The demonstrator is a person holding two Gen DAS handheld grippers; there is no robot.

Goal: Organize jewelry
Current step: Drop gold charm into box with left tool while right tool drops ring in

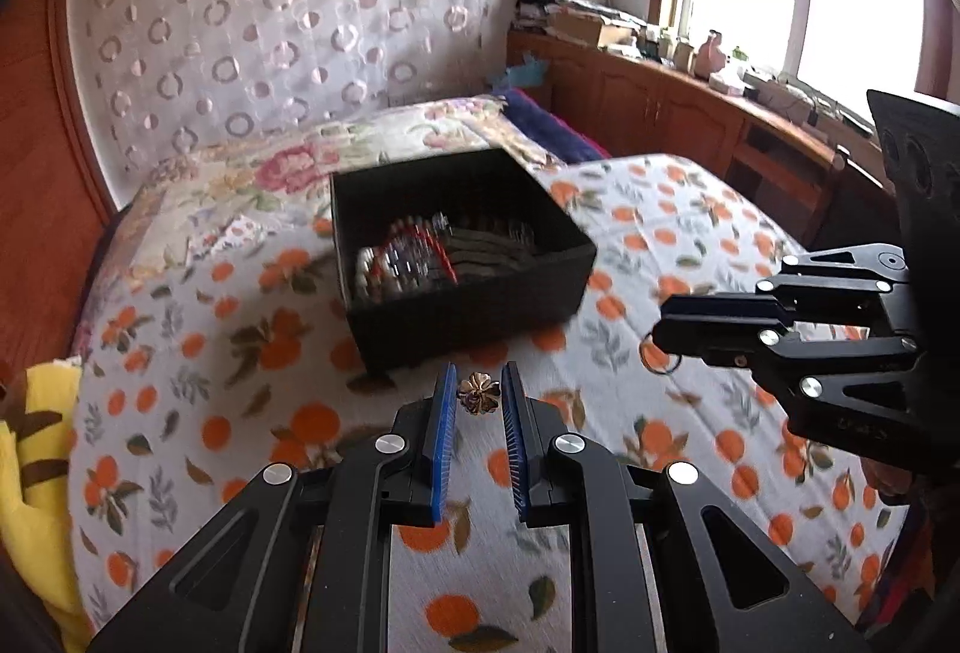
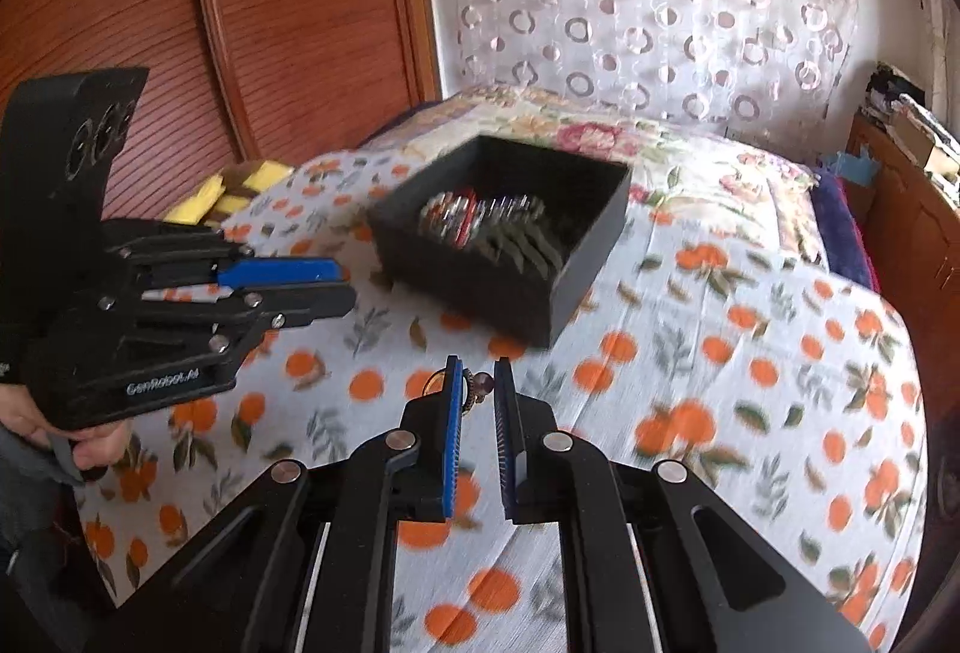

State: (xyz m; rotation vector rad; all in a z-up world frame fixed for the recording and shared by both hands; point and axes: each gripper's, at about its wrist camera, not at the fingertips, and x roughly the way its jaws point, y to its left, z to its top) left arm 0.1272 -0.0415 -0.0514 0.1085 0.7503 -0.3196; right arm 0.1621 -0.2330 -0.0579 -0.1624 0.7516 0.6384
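Two claws in play, each pinching a ring above the bed.

Left wrist view: my left claw (image 1: 477, 395) pinches a gold flower ring (image 1: 478, 394) at the tips of its blue pads (image 1: 445, 443); the ring hangs clear of the orange-print bedspread (image 1: 270, 413). Just beyond the tips sits the black box (image 1: 474, 305), open at the top, on the bed; inside it a row of bracelets (image 1: 414, 257), silver and red, blurred. At the right edge my right claw (image 1: 663, 338) comes in sideways, jaws pressed together on a thin metal ring (image 1: 659, 356) that hangs below its tip.

Right wrist view: my right claw (image 2: 477, 389) pinches the small ring (image 2: 474, 388) between its pads; details too blurred to tell. The box (image 2: 576, 275) lies ahead, slightly right, bracelets (image 2: 474, 221) stacked toward its left side. My left claw (image 2: 342, 287) shows at the left, jaws nearly together, held by a hand (image 2: 90, 443). What it holds is hidden here.
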